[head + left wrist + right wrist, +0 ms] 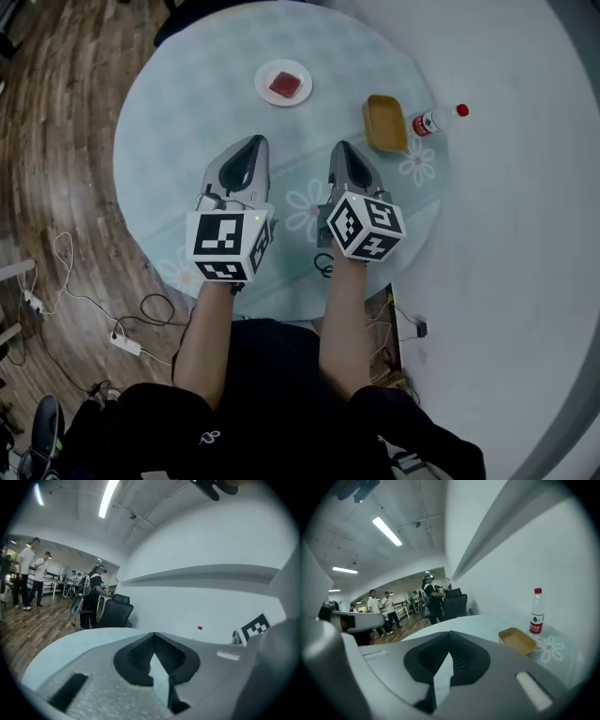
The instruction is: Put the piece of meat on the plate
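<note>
Pale blue cloth with a flower print covers the round tabletop (187, 103), which stands on a wooden floor beside a white wall. On its far side the piece of meat (284, 86) lies on the small white plate (264, 75). To the right of the plate are a yellow tray (384, 124) and, just beside it, a red-capped bottle (436, 120). My left claw (251, 142) and right claw (339, 146) hang side by side above the near half, well apart from the plate. Both are clenched with nothing between the jaws.
</note>
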`<action>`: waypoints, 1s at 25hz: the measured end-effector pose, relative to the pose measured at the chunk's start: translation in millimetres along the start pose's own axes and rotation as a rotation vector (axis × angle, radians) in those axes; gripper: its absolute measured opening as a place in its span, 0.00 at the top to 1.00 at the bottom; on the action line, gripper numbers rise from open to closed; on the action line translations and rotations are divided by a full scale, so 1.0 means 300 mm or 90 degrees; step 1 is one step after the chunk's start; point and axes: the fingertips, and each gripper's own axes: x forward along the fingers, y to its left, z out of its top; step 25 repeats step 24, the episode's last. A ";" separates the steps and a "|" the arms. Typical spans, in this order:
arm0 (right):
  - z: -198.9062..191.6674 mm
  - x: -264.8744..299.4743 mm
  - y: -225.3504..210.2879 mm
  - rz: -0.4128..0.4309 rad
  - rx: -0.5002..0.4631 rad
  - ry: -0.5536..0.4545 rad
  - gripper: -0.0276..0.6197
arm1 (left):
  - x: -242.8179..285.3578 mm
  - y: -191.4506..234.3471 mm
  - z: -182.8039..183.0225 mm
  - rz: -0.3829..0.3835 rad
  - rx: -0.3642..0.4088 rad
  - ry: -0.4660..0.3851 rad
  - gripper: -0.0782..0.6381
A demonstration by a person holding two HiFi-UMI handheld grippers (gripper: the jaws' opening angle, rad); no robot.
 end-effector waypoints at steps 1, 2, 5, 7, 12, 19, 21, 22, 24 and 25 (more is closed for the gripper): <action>-0.005 -0.036 0.002 0.005 0.000 0.000 0.95 | -0.003 -0.034 0.003 -0.002 0.013 -0.002 0.90; -0.004 -0.069 0.007 0.011 -0.006 -0.003 0.95 | -0.007 -0.067 0.008 -0.005 0.025 -0.005 0.90; 0.014 -0.136 0.030 0.022 -0.038 -0.017 0.95 | -0.030 -0.131 0.022 -0.005 0.055 -0.012 0.90; 0.025 -0.165 0.049 0.031 -0.060 -0.026 0.95 | -0.053 -0.144 0.021 0.006 0.059 -0.015 0.90; 0.043 -0.218 0.105 0.069 -0.091 -0.048 0.95 | -0.131 -0.141 0.025 0.045 0.068 -0.027 0.90; 0.085 -0.211 0.246 0.136 -0.115 -0.074 0.95 | -0.222 -0.087 0.054 0.084 0.087 -0.032 0.90; 0.089 -0.201 0.266 0.141 -0.118 -0.075 0.95 | -0.232 -0.073 0.061 0.091 0.090 -0.035 0.90; 0.087 -0.197 0.273 0.141 -0.119 -0.073 0.95 | -0.236 -0.067 0.059 0.095 0.088 -0.035 0.90; 0.081 -0.194 0.284 0.142 -0.123 -0.067 0.95 | -0.242 -0.057 0.051 0.102 0.083 -0.034 0.90; 0.081 -0.194 0.284 0.142 -0.123 -0.067 0.95 | -0.242 -0.057 0.051 0.102 0.083 -0.034 0.90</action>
